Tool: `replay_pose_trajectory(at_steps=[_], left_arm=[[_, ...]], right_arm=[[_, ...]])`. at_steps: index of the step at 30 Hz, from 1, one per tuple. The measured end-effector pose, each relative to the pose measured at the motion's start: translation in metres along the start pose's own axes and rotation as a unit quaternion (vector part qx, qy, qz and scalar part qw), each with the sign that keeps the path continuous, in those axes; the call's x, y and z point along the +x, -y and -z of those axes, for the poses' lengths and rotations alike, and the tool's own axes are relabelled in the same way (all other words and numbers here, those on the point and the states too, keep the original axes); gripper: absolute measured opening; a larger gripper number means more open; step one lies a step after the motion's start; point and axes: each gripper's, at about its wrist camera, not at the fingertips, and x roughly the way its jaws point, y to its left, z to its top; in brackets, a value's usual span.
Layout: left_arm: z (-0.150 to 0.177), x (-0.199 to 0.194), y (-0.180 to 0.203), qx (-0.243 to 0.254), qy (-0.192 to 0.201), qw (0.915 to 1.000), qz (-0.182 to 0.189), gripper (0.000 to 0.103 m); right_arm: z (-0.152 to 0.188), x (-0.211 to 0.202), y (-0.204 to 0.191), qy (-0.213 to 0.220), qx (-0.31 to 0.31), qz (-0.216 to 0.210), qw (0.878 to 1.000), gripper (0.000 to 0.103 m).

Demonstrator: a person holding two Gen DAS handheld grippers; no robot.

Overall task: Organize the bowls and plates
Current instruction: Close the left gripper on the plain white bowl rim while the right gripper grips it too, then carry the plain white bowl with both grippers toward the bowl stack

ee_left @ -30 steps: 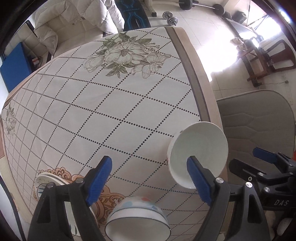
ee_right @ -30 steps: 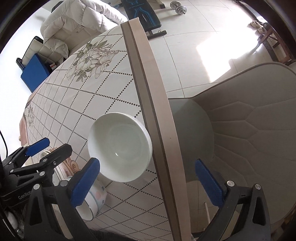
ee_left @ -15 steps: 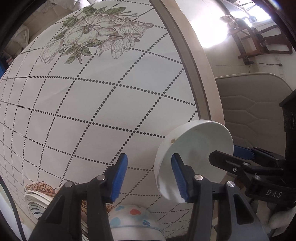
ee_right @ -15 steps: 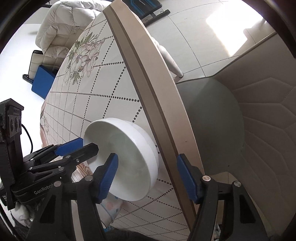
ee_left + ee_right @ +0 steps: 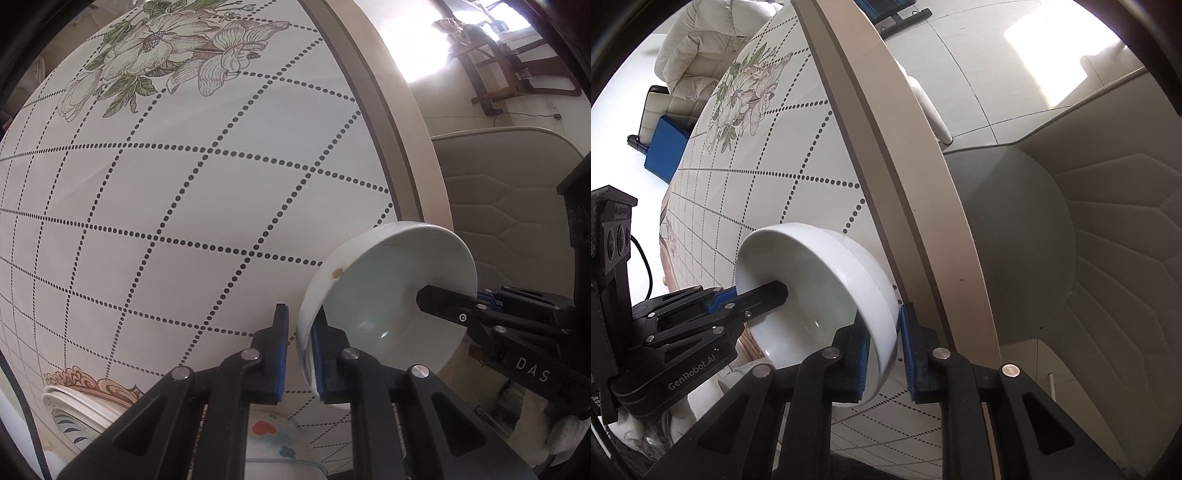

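Note:
A plain white bowl [image 5: 388, 295] sits near the right edge of the table [image 5: 184, 192], and both grippers hold it from opposite sides. My left gripper [image 5: 299, 325] is closing its blue pads on the bowl's near-left rim, one pad inside and one outside. My right gripper [image 5: 882, 325] is closing on the rim beside the table edge [image 5: 905, 206], gripping the white bowl [image 5: 820, 280] the same way. Each gripper also shows in the other's view: the right gripper [image 5: 454, 306] and the left gripper [image 5: 753, 295] both reach into the bowl.
A small bowl with heart prints [image 5: 273, 435] sits just below the left gripper. A stack of patterned plates [image 5: 77, 410] lies at the lower left. A beige padded chair [image 5: 1108, 229] stands close against the table's right side.
Both grippers came down over the white bowl and went from wide open to closed on its rim, one on each side. The bowl stayed in place.

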Motion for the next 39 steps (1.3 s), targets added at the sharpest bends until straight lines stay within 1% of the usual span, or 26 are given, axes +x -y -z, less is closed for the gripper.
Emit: replay_pose_trajectory(at_steps=[3,7,13,25,32,39], left_arm=[[-0.005,0.002,0.007,0.004,0.005,0.9999,-0.009,0.006],[-0.006,0.000,0.007,0.005,0.009,0.9999,-0.011,0.006],[-0.003,-0.014,0.004,0.014,0.020,0.9995,-0.019,0.006],[0.005,-0.042,-0.002,0.016,0.049,0.9985,-0.019,0.006],[0.018,-0.061,-0.013,0.019,0.061,0.9979,-0.014,0.006],[0.040,-0.083,-0.027,0.022,0.075,0.9968,-0.014,0.006]], right_arm=[[0.001,0.001,0.001,-0.003,-0.001,0.002,1.000,0.013],[0.001,0.001,0.000,-0.002,-0.002,0.007,1.000,0.012],[0.001,-0.001,-0.005,-0.001,-0.001,0.004,1.000,0.010],[0.003,-0.029,-0.032,0.015,-0.016,0.007,1.000,0.010],[0.012,-0.044,-0.054,0.021,-0.029,0.008,0.999,0.010],[0.032,-0.059,-0.077,0.030,-0.039,0.007,0.999,0.010]])
